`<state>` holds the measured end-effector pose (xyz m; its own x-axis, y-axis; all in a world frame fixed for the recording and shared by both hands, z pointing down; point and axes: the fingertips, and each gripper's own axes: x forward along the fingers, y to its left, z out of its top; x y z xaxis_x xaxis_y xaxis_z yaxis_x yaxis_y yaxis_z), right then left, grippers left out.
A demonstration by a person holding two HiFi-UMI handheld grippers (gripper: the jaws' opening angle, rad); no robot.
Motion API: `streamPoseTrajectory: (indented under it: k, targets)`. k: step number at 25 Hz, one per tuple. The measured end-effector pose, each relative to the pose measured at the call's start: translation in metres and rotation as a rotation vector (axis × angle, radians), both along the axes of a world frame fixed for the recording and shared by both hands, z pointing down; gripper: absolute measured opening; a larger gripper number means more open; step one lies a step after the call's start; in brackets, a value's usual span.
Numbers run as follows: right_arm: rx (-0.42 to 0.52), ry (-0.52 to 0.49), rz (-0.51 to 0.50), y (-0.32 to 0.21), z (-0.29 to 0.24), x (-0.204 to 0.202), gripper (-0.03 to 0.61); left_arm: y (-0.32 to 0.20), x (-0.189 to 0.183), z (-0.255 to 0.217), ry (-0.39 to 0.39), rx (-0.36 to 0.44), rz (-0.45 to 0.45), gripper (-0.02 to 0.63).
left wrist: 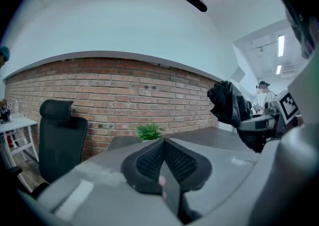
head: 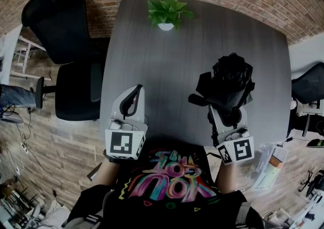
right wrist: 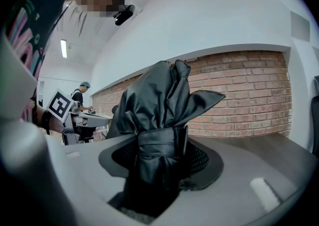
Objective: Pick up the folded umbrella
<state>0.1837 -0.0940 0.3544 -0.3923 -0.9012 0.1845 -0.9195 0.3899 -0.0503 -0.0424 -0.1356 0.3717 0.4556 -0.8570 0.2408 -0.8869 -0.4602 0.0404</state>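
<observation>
The right gripper [right wrist: 160,146] has its jaws tight on the umbrella [right wrist: 159,100]. It looks lifted off the desk [head: 167,66] — pick-up done. The left gripper [left wrist: 164,145] has its jaws closed and empty — next, just hold steady.

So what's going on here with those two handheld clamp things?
A person at a grey table holds a two-jaw gripper in each hand. The right gripper is clamped on a black folded umbrella, which looks to be held up off the tabletop. The left gripper is shut with nothing in it, off to the side.
</observation>
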Motion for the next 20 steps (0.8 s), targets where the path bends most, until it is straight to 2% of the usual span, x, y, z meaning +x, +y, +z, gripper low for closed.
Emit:
streamPoseTrajectory:
  k: [20]
  targets:
    - [-0.006,0.000,0.008,-0.0004,0.0016,0.0014,0.234,0.0009,0.0007,0.0000,0.008,0.000,-0.003,0.002]
